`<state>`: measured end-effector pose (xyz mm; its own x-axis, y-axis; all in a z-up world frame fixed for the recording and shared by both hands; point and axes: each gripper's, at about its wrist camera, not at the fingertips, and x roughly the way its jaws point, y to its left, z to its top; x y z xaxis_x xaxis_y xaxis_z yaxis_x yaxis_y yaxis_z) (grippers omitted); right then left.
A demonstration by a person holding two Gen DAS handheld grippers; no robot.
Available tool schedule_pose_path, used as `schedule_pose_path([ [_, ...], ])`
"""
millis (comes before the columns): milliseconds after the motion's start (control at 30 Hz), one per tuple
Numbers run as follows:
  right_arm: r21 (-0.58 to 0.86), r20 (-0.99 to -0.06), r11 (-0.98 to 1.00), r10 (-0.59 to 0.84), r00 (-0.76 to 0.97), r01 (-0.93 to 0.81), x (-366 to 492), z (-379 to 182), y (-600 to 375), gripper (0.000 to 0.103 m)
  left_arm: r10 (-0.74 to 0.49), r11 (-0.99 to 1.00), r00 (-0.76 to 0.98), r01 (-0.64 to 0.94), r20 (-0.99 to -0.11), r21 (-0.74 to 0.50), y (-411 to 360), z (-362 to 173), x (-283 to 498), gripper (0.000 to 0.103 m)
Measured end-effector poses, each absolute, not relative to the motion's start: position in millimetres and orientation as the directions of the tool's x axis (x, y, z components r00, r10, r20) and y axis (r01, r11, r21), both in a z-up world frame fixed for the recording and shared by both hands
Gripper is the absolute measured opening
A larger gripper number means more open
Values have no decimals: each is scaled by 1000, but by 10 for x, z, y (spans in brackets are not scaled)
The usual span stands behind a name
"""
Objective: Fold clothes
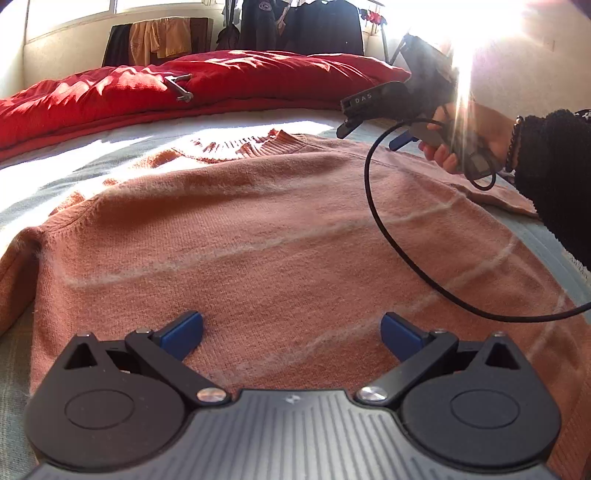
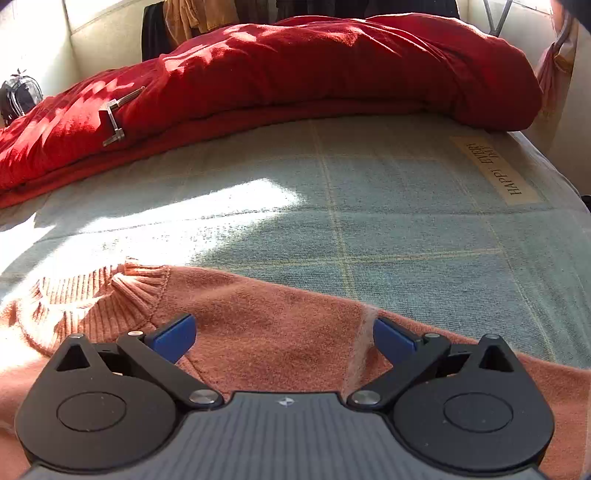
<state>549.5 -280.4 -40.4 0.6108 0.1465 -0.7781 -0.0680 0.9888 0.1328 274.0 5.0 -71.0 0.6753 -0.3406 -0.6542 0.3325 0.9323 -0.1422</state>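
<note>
A salmon-pink knit sweater with thin pale stripes lies spread flat on the bed, its ribbed collar at the far end. My left gripper hovers open over the sweater's lower body, nothing between its blue pads. In the right wrist view, my right gripper is open just above the sweater at the shoulder, right of the ribbed collar. The left wrist view also shows the right gripper held by a hand in a black sleeve over the far right shoulder.
A pale blue checked bedspread covers the bed. A bunched red duvet lies across the far end with a small metal tool on it. Clothes hang on a rack behind. A black cable loops over the sweater.
</note>
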Motion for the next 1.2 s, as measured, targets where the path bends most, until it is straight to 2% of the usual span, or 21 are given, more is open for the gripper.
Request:
schedule_pose_path([
  [200,252,-794,964,257,551,-85,5034,-364,-3106,103,-354,928,693,342,-629,-145,56,-686,2677,102],
  [367,281,-772,960,233,591,-11,5039,-613,-3366,103,-344,927,695,357,-631,-111,12,-721,2666,102],
  [467,314,-753,948,220,620,44,4961,-544,-3539,103,-348,926,697,360,-627,-114,22,-743,2670,102],
  [567,377,-726,925,265,634,44,4756,-466,-3717,103,-347,926,701,359,-623,-112,26,-741,2658,102],
  [633,394,-739,917,275,614,63,4632,-528,-3877,103,-345,927,702,360,-623,-107,22,-741,2654,102],
  [767,372,-739,924,238,631,87,4418,-630,-4265,103,-343,927,702,358,-624,-107,20,-737,2657,102],
  [933,431,-695,870,151,703,238,4219,-489,-4843,103,-360,923,710,366,-605,-120,27,-696,2633,102],
  [1067,485,-662,847,194,724,216,4267,-540,-5108,103,-430,894,699,417,-572,-163,25,-666,2592,102],
  [1200,484,-672,842,181,718,240,4237,-704,-5357,103,-422,895,695,421,-582,-146,-22,-688,2594,102],
])
